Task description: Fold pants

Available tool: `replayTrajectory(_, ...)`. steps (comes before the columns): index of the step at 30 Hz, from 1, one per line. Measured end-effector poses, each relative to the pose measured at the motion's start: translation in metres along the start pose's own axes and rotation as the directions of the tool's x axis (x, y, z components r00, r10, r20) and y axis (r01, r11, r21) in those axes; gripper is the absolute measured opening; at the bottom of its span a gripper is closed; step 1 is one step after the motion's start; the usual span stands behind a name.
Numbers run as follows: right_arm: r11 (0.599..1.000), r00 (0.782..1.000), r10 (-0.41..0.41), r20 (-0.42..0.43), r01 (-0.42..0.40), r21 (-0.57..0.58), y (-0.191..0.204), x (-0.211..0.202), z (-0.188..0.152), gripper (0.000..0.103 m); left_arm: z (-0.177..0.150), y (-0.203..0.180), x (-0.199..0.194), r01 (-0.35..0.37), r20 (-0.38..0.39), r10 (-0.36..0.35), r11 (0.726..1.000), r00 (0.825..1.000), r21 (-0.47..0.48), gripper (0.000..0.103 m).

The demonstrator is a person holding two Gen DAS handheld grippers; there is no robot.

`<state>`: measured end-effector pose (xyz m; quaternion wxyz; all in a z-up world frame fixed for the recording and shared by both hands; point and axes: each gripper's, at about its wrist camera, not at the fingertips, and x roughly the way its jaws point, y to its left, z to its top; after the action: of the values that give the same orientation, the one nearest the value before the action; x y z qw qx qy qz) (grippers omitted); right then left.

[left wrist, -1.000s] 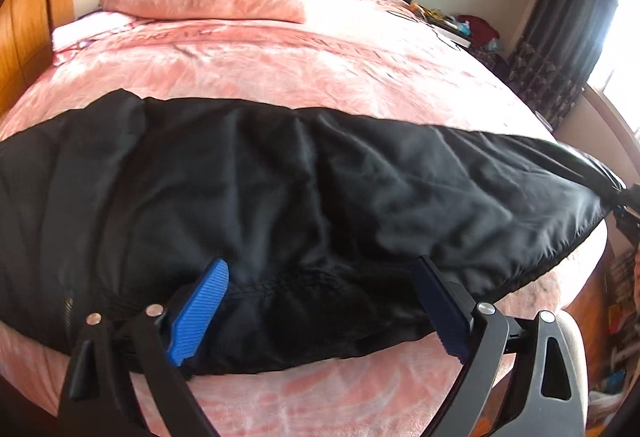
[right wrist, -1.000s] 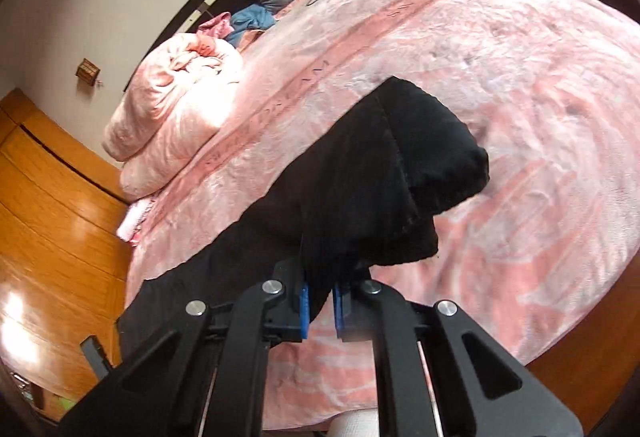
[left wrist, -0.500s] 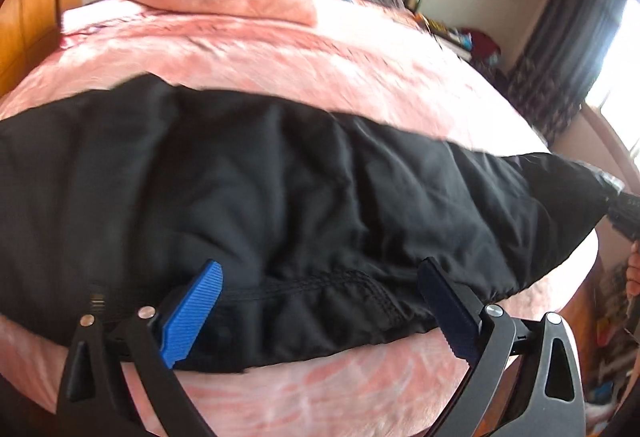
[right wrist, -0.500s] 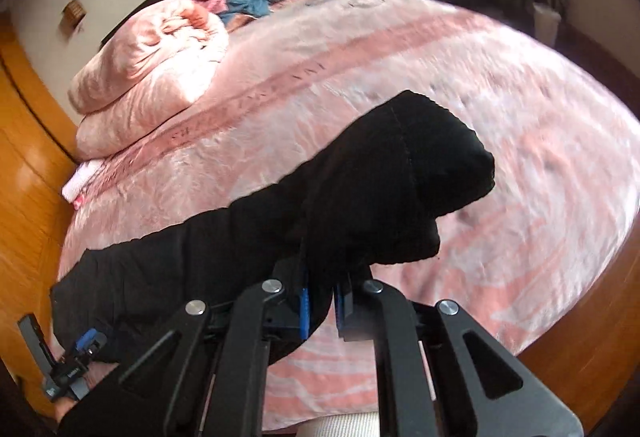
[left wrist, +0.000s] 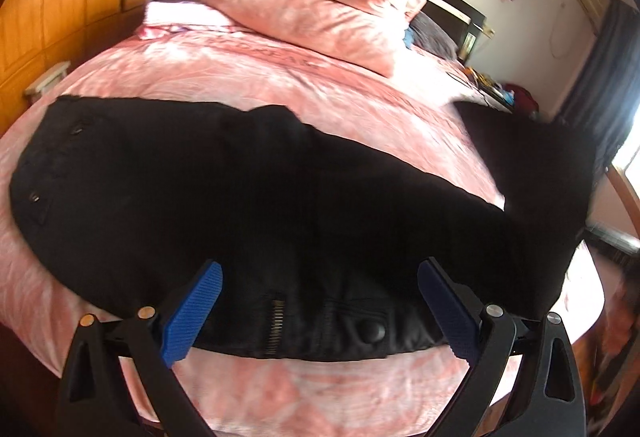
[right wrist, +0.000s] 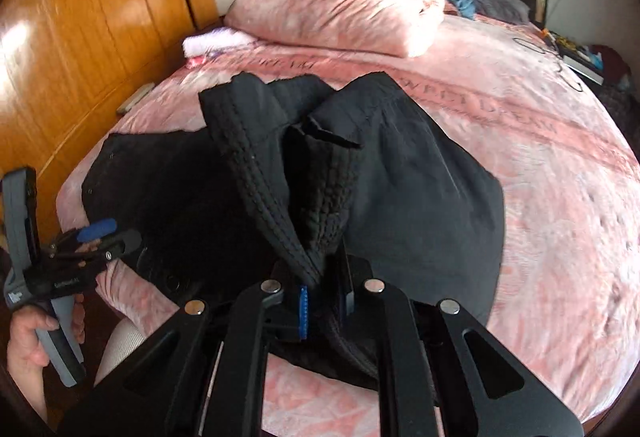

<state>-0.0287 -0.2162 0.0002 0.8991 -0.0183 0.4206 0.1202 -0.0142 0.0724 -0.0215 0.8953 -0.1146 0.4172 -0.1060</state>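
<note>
Pink bed [right wrist: 540,197] carries limp, light black pants [right wrist: 420,189]; right tongs [right wrist: 320,301] pinch their stitched hems, left tongs [left wrist: 316,313] gape over the waistband.

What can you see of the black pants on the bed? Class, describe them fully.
The pants are black, of thin, creased woven cloth, lying across the pink bed. Their waist end, with zip and round button, sits between the open left gripper fingers, untouched. The right gripper is shut on the stitched leg cuffs, lifting that end over the rest.
</note>
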Motion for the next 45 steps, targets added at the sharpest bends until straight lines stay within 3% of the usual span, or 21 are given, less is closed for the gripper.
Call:
replayTrajectory(3,0.997,0.996,0.031,-0.087,-0.037,-0.066,0.031,0.032,-0.012,0.009,0.001,0.014,0.0,-0.009,-0.001,0.009,1.0,1.0,-0.017,0.099)
replayTrajectory(6,0.991,0.99,0.005,-0.14,-0.024,-0.129,0.046,0.054,-0.023,0.015,0.001,0.023,0.003,-0.007,-0.007,0.006,0.999,1.0,-0.034,0.099)
replayTrajectory(9,0.988,0.983,0.021,-0.18,-0.047,-0.145,0.054,0.054,-0.033,0.041,0.0,0.029,0.009,-0.011,-0.018,0.011,0.999,1.0,-0.042,0.099)
replayTrajectory(10,0.988,0.981,0.068,-0.183,-0.092,-0.127,0.054,0.049,-0.032,0.059,-0.001,0.03,0.01,-0.009,-0.022,0.008,0.999,1.0,-0.045,0.099)
replayTrajectory(11,0.986,0.98,0.103,-0.172,-0.124,-0.114,0.054,0.044,-0.035,0.067,-0.001,0.031,0.01,-0.006,-0.023,0.005,0.999,1.0,-0.047,0.099)
replayTrajectory(14,0.976,0.971,0.186,-0.149,-0.199,-0.083,0.053,0.025,-0.034,0.068,-0.002,0.033,0.01,0.002,-0.022,-0.004,0.998,1.0,-0.056,0.099)
replayTrajectory(19,0.98,0.976,0.177,-0.128,-0.187,-0.067,0.057,0.021,-0.025,0.068,-0.005,0.032,0.01,0.007,-0.025,-0.009,0.997,1.0,-0.071,0.099)
replayTrajectory(21,0.983,0.978,0.148,-0.143,-0.162,-0.088,0.063,0.029,-0.026,0.064,-0.004,0.032,0.01,0.01,-0.025,-0.012,0.997,1.0,-0.074,0.099)
replayTrajectory(24,0.986,0.979,0.124,-0.164,-0.14,-0.092,0.065,0.048,-0.028,0.051,-0.005,0.032,0.01,0.005,-0.03,-0.007,0.998,1.0,-0.067,0.099)
replayTrajectory(28,0.988,0.971,0.149,-0.188,-0.155,-0.018,0.054,0.063,-0.03,0.012,-0.007,0.034,0.012,0.001,-0.043,-0.003,0.998,0.999,-0.06,0.099)
replayTrajectory(37,0.966,0.966,0.25,-0.068,-0.254,-0.05,0.068,0.014,-0.005,0.008,-0.01,0.044,0.014,-0.006,-0.044,0.003,0.997,0.999,-0.075,0.099)
replayTrajectory(41,0.952,0.955,0.281,-0.096,-0.29,-0.097,0.086,0.019,-0.005,0.008,-0.01,0.048,0.011,-0.016,-0.039,0.012,0.996,0.999,-0.087,0.099)
replayTrajectory(45,0.954,0.949,0.262,-0.178,-0.282,-0.102,0.1,0.053,-0.017,0.008,-0.012,0.052,0.011,-0.03,-0.045,0.026,0.995,0.999,-0.091,0.099)
